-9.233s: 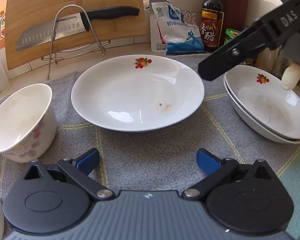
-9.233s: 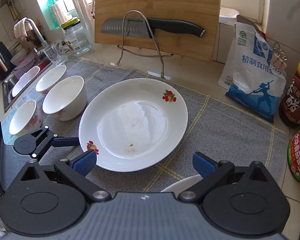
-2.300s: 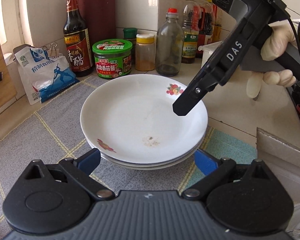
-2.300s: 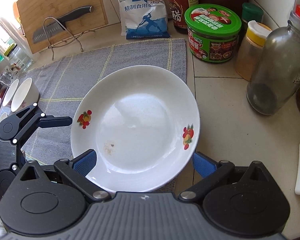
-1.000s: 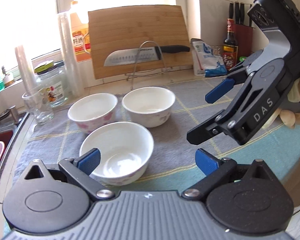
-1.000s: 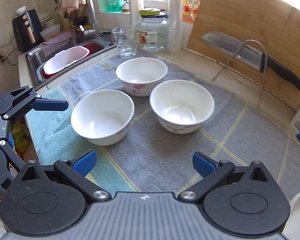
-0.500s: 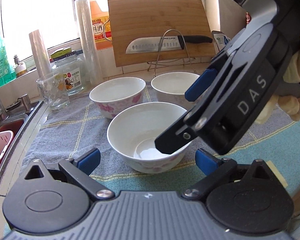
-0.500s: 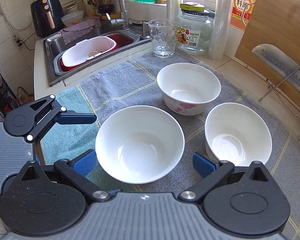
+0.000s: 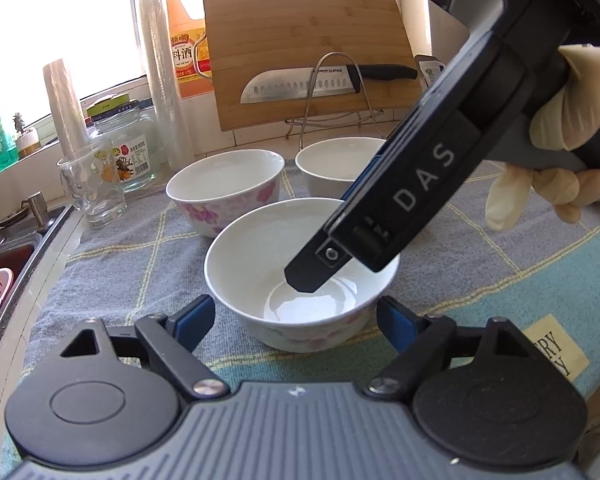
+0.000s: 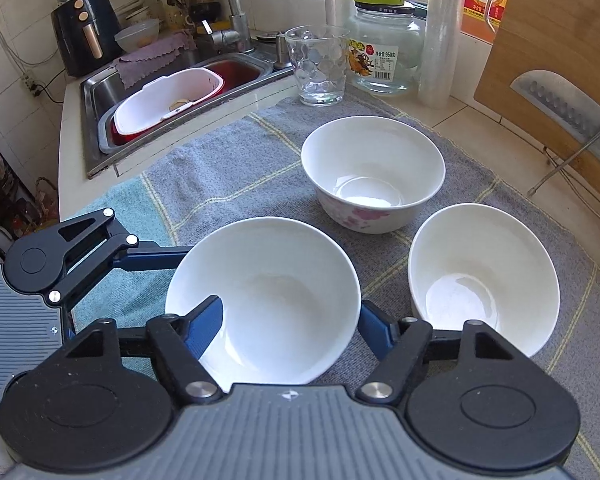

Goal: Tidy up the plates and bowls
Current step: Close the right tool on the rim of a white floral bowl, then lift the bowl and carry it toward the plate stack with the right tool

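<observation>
Three white bowls with pink flowers stand on a grey cloth point(image 10: 236, 168). The nearest bowl point(image 9: 260, 256) point(image 10: 276, 292) sits between the open fingers of my left gripper point(image 9: 296, 316), which reaches it from one side. My right gripper point(image 10: 290, 320) is open too, its left finger inside this bowl and its right finger outside the rim. It shows in the left wrist view as a black arm point(image 9: 416, 196) dipping into the bowl. The other two bowls point(image 10: 374, 172) point(image 10: 484, 280) stand behind, empty.
A drinking glass point(image 10: 320, 66), a glass jar point(image 10: 384, 48) and a plastic roll point(image 10: 440, 36) stand at the back. A sink point(image 10: 100, 92) with a white and red basin lies left. A cutting board point(image 9: 312, 48) with a knife on a wire stand is behind.
Both grippers have closed in on the nearest bowl. The right gripper has dropped so one finger is inside the bowl. The left gripper now flanks the bowl.
</observation>
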